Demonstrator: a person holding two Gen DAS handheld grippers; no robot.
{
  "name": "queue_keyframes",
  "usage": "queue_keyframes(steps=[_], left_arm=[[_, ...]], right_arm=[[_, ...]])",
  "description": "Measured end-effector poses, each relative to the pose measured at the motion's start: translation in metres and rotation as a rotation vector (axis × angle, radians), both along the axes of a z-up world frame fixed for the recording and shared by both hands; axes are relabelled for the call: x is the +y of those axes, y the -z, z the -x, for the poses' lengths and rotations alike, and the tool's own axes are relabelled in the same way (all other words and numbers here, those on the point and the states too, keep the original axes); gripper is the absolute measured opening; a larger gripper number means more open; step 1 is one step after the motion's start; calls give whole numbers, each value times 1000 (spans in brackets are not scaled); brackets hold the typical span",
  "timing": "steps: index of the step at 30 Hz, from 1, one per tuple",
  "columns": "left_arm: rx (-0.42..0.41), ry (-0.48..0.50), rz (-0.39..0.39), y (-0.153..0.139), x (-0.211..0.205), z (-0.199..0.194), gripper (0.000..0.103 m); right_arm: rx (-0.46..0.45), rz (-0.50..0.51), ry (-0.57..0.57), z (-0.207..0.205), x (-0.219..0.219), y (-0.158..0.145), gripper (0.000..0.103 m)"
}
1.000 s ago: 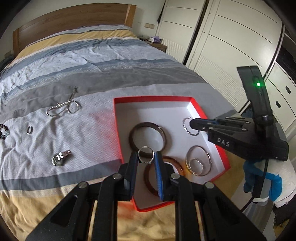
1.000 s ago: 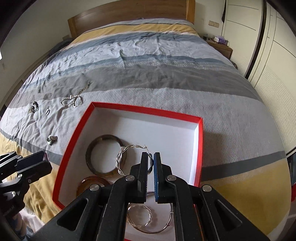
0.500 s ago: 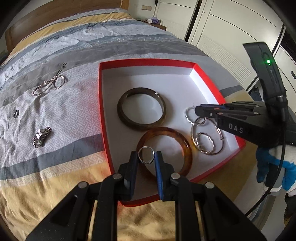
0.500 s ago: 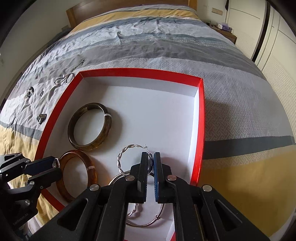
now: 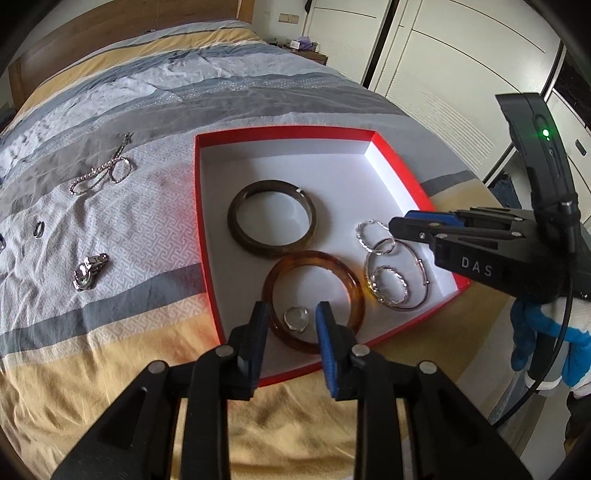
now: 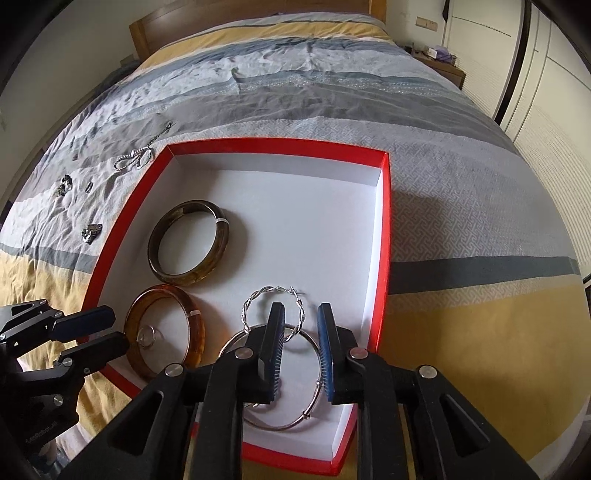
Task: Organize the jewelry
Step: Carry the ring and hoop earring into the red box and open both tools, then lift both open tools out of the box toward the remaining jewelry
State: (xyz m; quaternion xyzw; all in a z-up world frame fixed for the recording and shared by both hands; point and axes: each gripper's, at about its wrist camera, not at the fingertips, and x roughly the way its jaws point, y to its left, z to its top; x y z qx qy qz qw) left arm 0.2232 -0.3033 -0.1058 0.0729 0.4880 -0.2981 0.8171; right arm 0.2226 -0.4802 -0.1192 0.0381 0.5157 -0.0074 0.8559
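Note:
A red box (image 5: pixel 201 206) with a white floor lies on the bed; it also shows in the right wrist view (image 6: pixel 384 236). In it lie a dark bangle (image 5: pixel 271 218), an amber bangle (image 5: pixel 314 299), and silver hoops (image 5: pixel 391 284). A small silver ring (image 5: pixel 295 318) lies inside the amber bangle, just ahead of my open left gripper (image 5: pixel 291 332). My right gripper (image 6: pixel 301 339) is open above a twisted silver hoop (image 6: pixel 273 310) that lies in the box.
On the striped bedspread left of the box lie a silver chain (image 5: pixel 105 173), a small ring (image 5: pixel 38 228) and a clasp piece (image 5: pixel 88 275). White wardrobe doors (image 5: pixel 443 66) stand to the right. A wooden headboard (image 6: pixel 236 18) is at the far end.
Both grippers have opened. The left one let go of the small ring, which now lies inside the amber bangle. The right one let go of the twisted hoop in the box.

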Motion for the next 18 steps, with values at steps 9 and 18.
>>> queue_keyframes(steps=[9, 18], left_arm=[[-69, -51, 29, -55, 32, 33, 27], [-183, -126, 45, -118, 91, 95, 35]], right_arm=[[-84, -3, 28, 40, 11, -56, 35], [-191, -38, 53, 113, 43, -118, 44]])
